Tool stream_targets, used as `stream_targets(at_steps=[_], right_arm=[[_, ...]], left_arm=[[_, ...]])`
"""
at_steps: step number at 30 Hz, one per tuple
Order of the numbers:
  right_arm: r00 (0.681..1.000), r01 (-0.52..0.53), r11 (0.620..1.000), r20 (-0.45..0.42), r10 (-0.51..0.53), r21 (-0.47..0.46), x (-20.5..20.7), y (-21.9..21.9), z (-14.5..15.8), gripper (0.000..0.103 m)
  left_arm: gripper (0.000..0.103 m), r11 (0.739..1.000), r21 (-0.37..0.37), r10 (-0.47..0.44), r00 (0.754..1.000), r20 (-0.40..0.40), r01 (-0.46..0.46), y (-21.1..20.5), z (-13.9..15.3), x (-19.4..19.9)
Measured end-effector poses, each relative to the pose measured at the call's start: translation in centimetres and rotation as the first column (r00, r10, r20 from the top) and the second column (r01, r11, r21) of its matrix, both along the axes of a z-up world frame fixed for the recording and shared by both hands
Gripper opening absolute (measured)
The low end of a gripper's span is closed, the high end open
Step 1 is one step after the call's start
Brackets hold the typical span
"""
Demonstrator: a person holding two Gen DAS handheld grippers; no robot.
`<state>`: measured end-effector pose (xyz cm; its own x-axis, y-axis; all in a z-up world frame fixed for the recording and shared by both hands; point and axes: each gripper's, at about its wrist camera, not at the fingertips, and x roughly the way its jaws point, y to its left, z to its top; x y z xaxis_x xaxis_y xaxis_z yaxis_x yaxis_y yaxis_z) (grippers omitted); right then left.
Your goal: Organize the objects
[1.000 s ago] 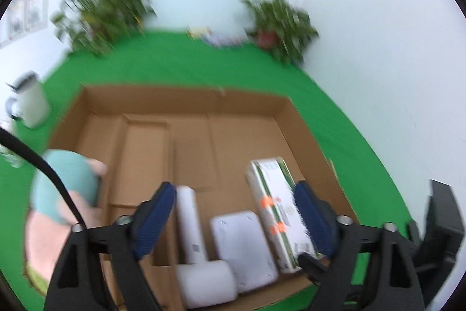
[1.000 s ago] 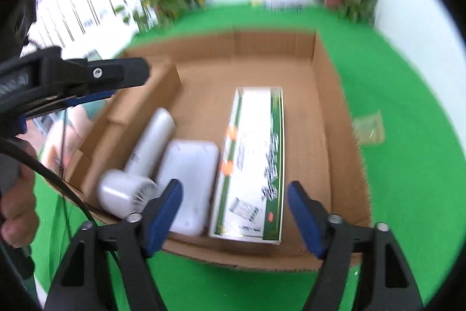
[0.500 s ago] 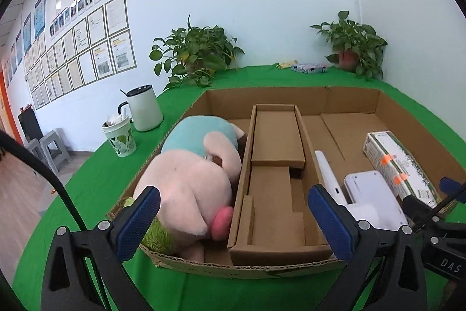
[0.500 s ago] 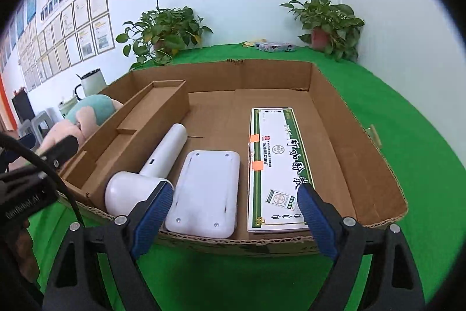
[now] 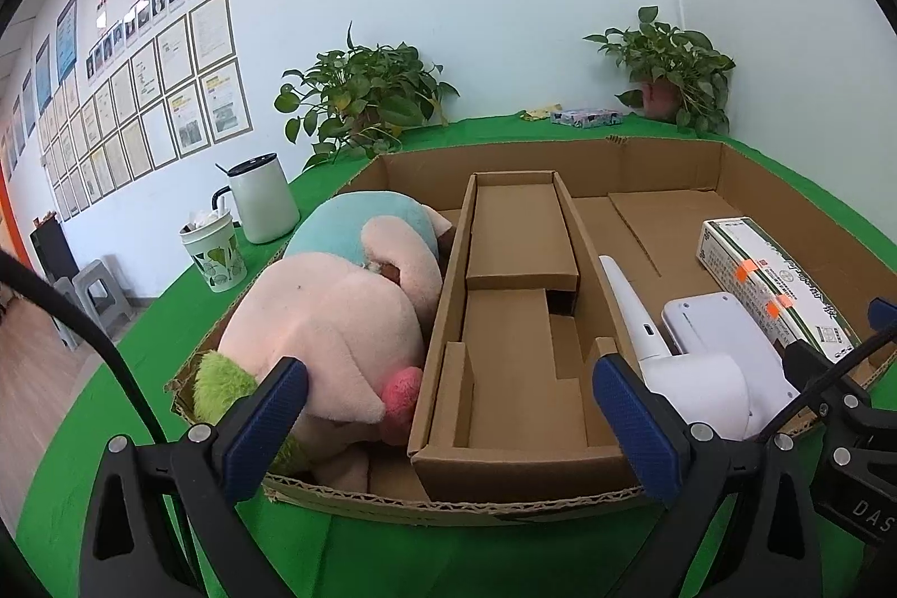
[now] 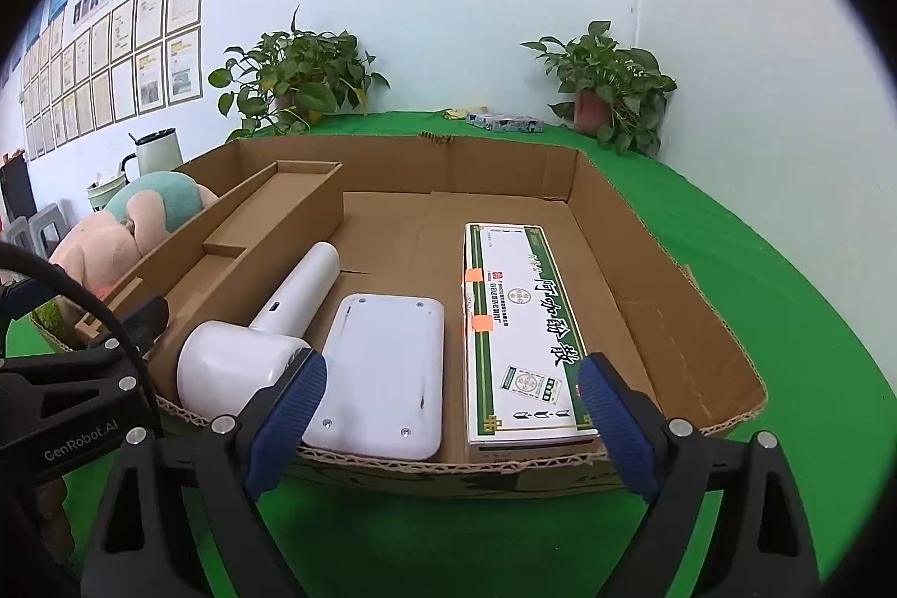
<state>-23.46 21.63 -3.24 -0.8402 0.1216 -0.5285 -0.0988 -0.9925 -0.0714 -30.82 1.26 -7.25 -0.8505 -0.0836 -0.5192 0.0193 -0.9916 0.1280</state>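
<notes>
A wide shallow cardboard box (image 5: 661,161) (image 6: 504,161) lies on the green table. Inside it, from left to right, lie a pink plush pig (image 5: 336,312) (image 6: 129,228), a narrow cardboard insert tray (image 5: 521,318) (image 6: 252,239), a white hair dryer (image 5: 673,351) (image 6: 263,340), a flat white device (image 6: 387,374) (image 5: 712,323) and a green-and-white carton (image 6: 521,323) (image 5: 768,278). My left gripper (image 5: 448,418) is open and empty, held before the box's near edge. My right gripper (image 6: 448,407) is open and empty, before the near edge by the device and carton.
A white kettle (image 5: 260,200) and a patterned cup (image 5: 216,250) stand left of the box. Two potted plants (image 5: 359,99) (image 5: 673,65) and a small packet (image 5: 583,116) sit at the back by the white wall. Stools (image 5: 101,295) stand on the floor at left.
Both grippers have pulled back and lowered from above the box to just before its near edge. The contents of the box have not moved.
</notes>
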Motion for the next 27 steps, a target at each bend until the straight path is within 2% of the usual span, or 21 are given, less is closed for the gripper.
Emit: stream_targets(at_steps=[27], right_arm=[[1.000, -0.002, 1.000, -0.003, 0.002, -0.004, -0.33, 0.26, -0.02, 0.093]], left_arm=[[0.103, 1.000, 0.003, 0.002, 1.000, 0.011, -0.002, 0.54, 0.07, -0.34]])
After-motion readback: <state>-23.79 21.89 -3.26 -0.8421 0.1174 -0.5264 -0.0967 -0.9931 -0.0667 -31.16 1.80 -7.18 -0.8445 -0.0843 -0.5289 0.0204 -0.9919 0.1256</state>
